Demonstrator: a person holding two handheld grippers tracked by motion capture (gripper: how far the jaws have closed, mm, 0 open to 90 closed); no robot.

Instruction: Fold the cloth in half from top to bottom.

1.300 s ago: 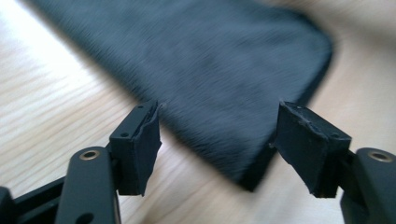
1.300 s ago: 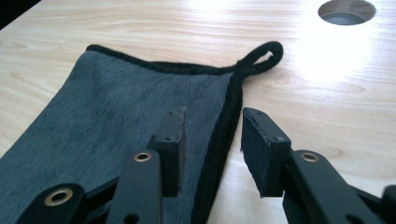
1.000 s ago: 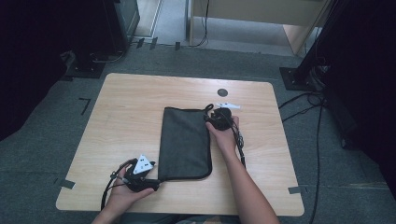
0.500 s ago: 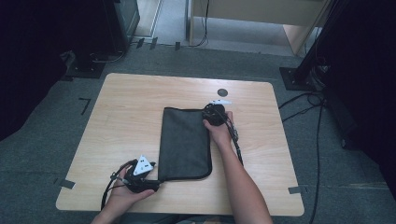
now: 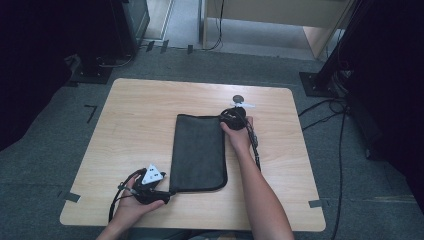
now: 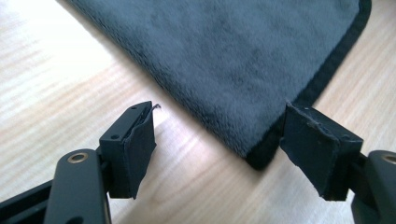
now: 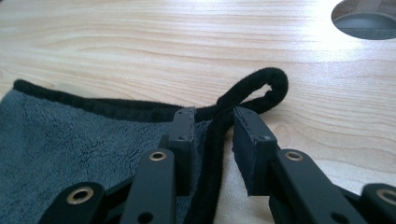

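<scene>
A dark grey towel (image 5: 197,150) with a black hem lies folded flat in the middle of the wooden table (image 5: 135,125). My left gripper (image 5: 167,192) rests at the towel's near left corner. In the left gripper view the gripper (image 6: 219,140) is open, and the towel (image 6: 233,60) corner lies between its pads, untouched. My right gripper (image 5: 229,117) is at the towel's far right corner. In the right gripper view its jaws (image 7: 212,126) have just been opening. The black hem runs between them with gaps either side, ending in a hanging loop (image 7: 261,91).
A round cable hole (image 5: 238,98) is just beyond the right gripper, also seen as the hole (image 7: 364,18) in the right gripper view. Cables (image 5: 330,110) run across the floor to the right. Dark stands (image 5: 95,70) are at the far left of the table.
My right gripper has shifted slightly toward the table's far edge, onto the towel's far right corner. The left gripper and the towel stayed in place.
</scene>
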